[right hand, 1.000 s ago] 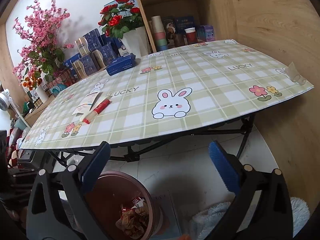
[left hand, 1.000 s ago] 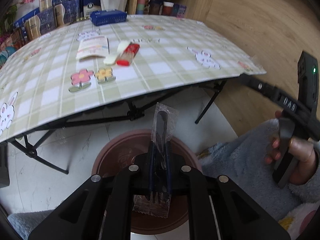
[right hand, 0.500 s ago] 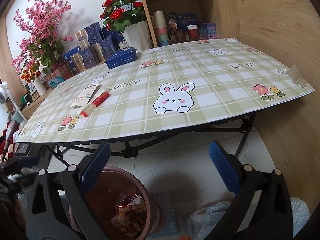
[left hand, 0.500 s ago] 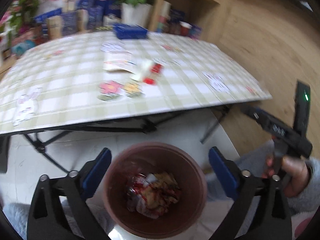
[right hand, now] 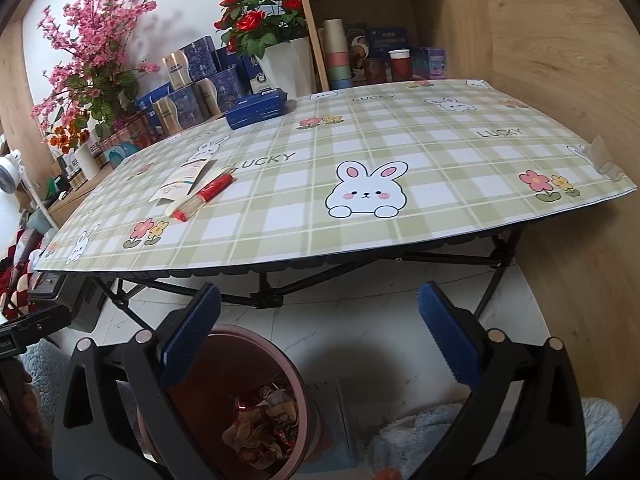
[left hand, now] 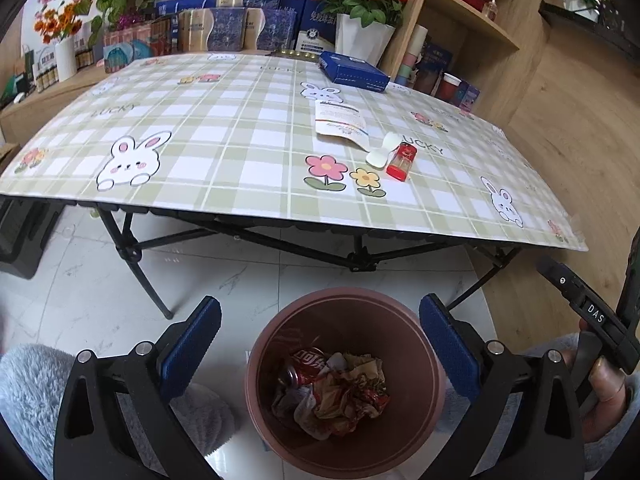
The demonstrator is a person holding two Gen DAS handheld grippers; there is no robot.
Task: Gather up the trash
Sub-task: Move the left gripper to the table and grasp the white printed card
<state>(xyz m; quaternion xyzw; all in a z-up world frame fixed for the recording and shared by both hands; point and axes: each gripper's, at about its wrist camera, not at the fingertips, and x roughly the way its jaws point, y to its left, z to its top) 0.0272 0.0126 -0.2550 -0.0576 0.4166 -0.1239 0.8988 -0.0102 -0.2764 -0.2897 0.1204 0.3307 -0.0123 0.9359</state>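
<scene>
A brown trash bin point(left hand: 424, 344) stands on the floor in front of the table, holding a red can point(left hand: 306, 364) and crumpled wrappers. My left gripper point(left hand: 320, 344) is open and empty above the bin. On the table lie a white paper packet point(left hand: 340, 124), a white plastic piece point(left hand: 380, 152) and a red packet of sticks point(left hand: 402, 160). My right gripper point(right hand: 320, 344) is open and empty, to the right of the bin point(right hand: 288, 364). The packet point(right hand: 184, 180) and red stick packet point(right hand: 204, 196) show at its left.
The folding table point(left hand: 240, 128) has a green plaid cloth and black legs. A blue box point(left hand: 354, 72), flower vases and gift boxes line its far edge. A wooden shelf point(right hand: 360, 20) stands behind. A fluffy blue sleeve point(left hand: 36, 372) is at lower left.
My left gripper opened and let go of the wrapped plastic fork over the bin, then swung left and up. The right gripper barely moved.
</scene>
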